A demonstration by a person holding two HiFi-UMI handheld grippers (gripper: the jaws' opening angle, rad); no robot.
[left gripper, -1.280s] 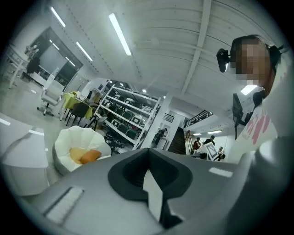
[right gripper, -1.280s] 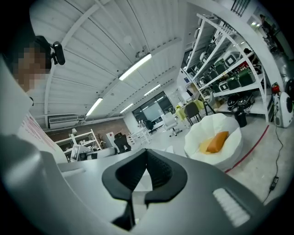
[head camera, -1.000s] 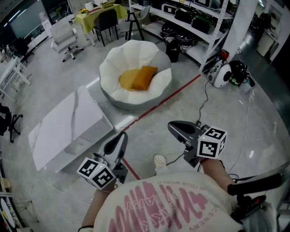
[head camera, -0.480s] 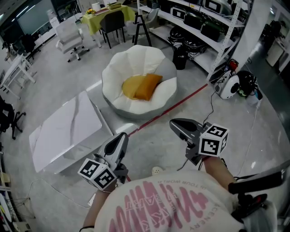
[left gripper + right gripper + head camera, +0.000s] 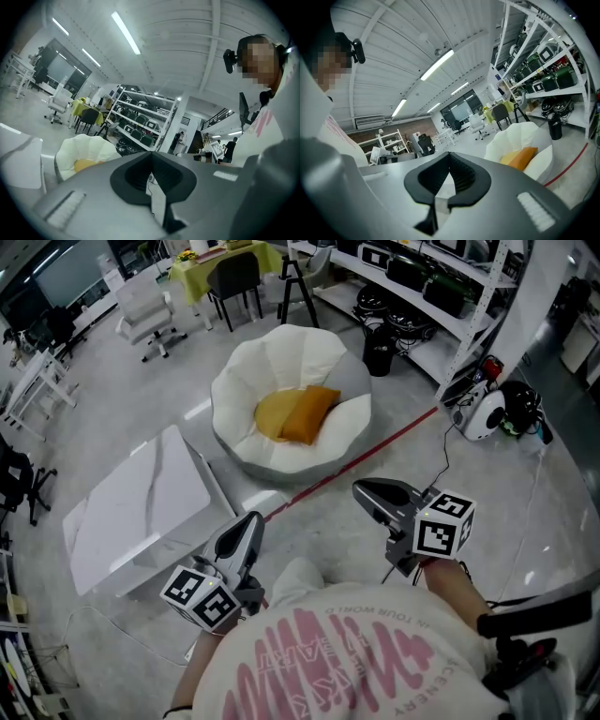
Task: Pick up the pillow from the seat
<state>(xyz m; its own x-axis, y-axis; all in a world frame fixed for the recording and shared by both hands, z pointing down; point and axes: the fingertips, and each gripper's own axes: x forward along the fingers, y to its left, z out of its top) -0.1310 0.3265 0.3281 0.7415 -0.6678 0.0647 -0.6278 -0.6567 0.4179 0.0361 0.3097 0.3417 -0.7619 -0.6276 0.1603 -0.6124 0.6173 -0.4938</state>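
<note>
Clenched on nothing at left gripper (image 5: 250, 520) and right gripper (image 5: 363, 490). Well short of pillow (image 5: 310, 414), ahead in seat (image 5: 281, 348), long axis slanting up-right, likely nearer right gripper.

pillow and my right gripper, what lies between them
In the head view, going from the orange pillow: the front rim of the white seat, a red floor line, then bare floor up to the right gripper.
</note>
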